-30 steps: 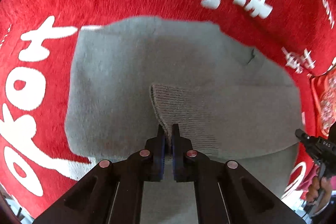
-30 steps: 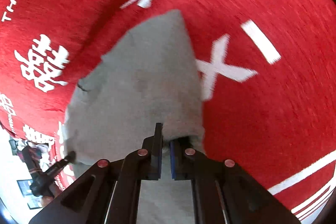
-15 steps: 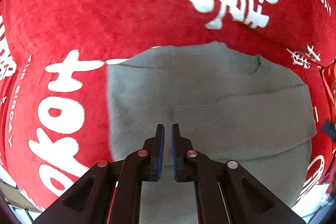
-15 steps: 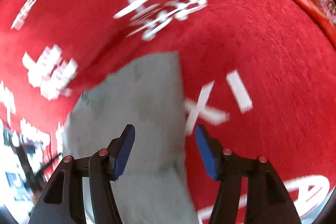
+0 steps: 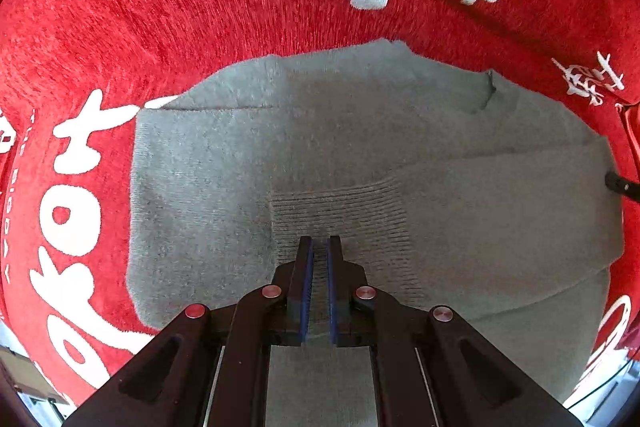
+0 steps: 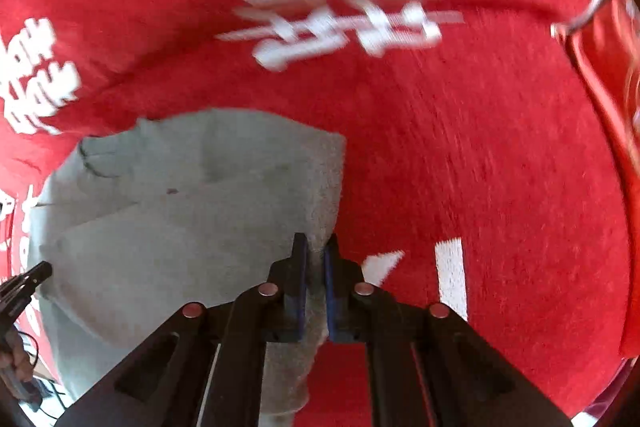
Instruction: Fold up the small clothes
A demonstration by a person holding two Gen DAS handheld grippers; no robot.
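**One grey sweater, two grippers**

One grey sweater (image 5: pixel 360 155) is lying flat on a red cloth (image 5: pixel 160 7) with white letters. The left gripper (image 5: pixel 319 247) is sitting over the ribbed cuff (image 5: pixel 340 211) of a folded sleeve, jaws nearly closed; I cannot tell if they are pinching it. The right gripper (image 6: pixel 316 247) is squeezing the sweater's (image 6: pixel 180 219) right edge with its jaws almost closed. Only the left view is showing the cuff. Only the right view is showing a red thing (image 6: pixel 600 75) far right of the sweater.
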